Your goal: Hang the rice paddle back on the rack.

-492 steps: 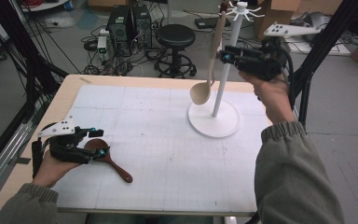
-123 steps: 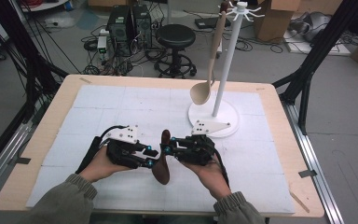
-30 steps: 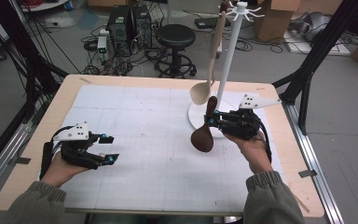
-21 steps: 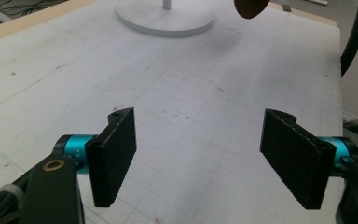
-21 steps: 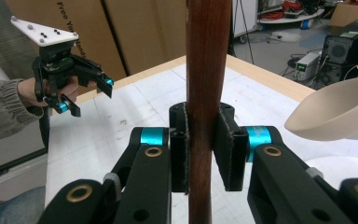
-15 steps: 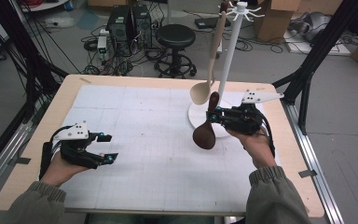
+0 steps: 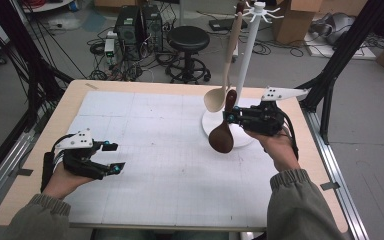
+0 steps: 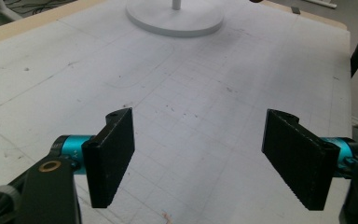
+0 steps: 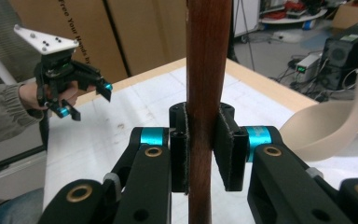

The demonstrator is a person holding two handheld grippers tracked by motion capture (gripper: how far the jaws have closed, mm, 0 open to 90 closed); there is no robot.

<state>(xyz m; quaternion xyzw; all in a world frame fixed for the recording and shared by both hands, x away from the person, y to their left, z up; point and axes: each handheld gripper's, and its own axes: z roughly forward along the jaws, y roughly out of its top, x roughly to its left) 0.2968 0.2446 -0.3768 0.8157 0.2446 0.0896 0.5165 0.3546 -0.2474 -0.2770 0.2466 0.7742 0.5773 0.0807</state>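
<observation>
Near the table's [image 7: 40,145] far right corner: right hand-held gripper [image 7: 231,116] clamped on dark wooden spoon [image 7: 222,134], handle upright, bowl down, beside the white stand [image 7: 246,55] with hanging pale spoon [image 7: 219,90]. Near left edge: left hand-held gripper [image 7: 111,156], jaws apart, empty.

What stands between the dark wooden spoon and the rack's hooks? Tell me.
The right gripper holds the dark wooden spoon upright beside the white rack. The pale spoon already hanging there lies right along its path upward; otherwise nothing visible blocks the hooks.
</observation>
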